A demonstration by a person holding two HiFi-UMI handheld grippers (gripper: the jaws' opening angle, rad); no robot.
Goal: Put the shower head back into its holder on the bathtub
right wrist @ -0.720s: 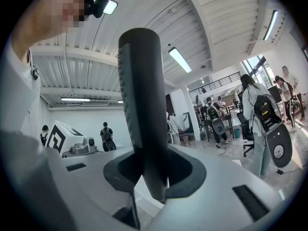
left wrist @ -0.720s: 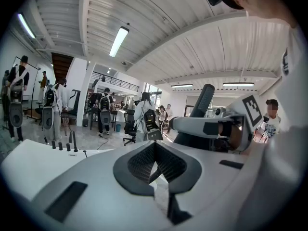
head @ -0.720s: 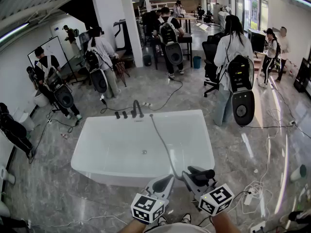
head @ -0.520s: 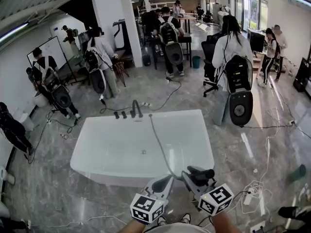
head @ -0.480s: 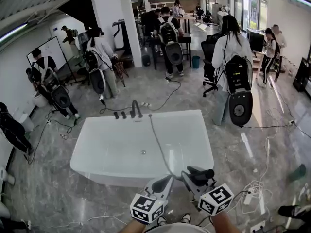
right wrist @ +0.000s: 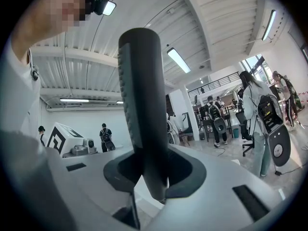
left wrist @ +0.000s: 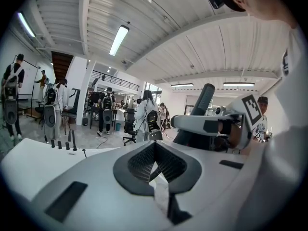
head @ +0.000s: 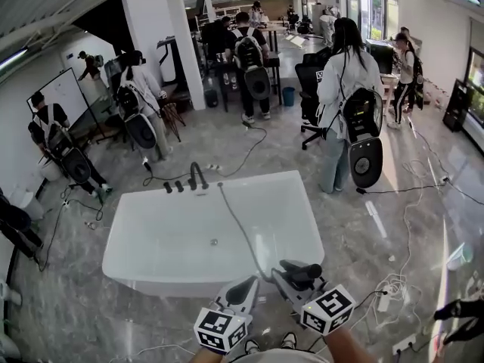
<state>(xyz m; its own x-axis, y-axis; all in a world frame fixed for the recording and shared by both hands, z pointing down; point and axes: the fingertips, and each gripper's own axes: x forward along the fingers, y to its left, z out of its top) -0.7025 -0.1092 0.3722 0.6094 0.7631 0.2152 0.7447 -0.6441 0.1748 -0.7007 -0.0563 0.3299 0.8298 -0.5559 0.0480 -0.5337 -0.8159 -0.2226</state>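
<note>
The white bathtub (head: pixel 151 267) stands in the middle of the head view, with a black faucet (head: pixel 198 176) and knobs (head: pixel 173 186) on its far rim. A thin hose (head: pixel 240 229) runs from that rim across the tub to the black shower head (head: pixel 302 271). My right gripper (head: pixel 291 276) is shut on the shower head just past the tub's near right corner. In the right gripper view the shower head (right wrist: pixel 140 105) stands upright between the jaws of that gripper (right wrist: pixel 147 182). My left gripper (head: pixel 246 284) hangs beside it, shut and empty (left wrist: pixel 155 160).
Several people with backpack rigs stand beyond the tub; the nearest, in white (head: pixel 344 104), is at the back right. Cables (head: pixel 412 203) trail over the grey floor at the right. An office chair (head: pixel 310 82) and tables lie further back.
The head view has swung slightly, so the tub and both grippers sit a little further left. The right gripper keeps its hold on the shower head; the left stays shut.
</note>
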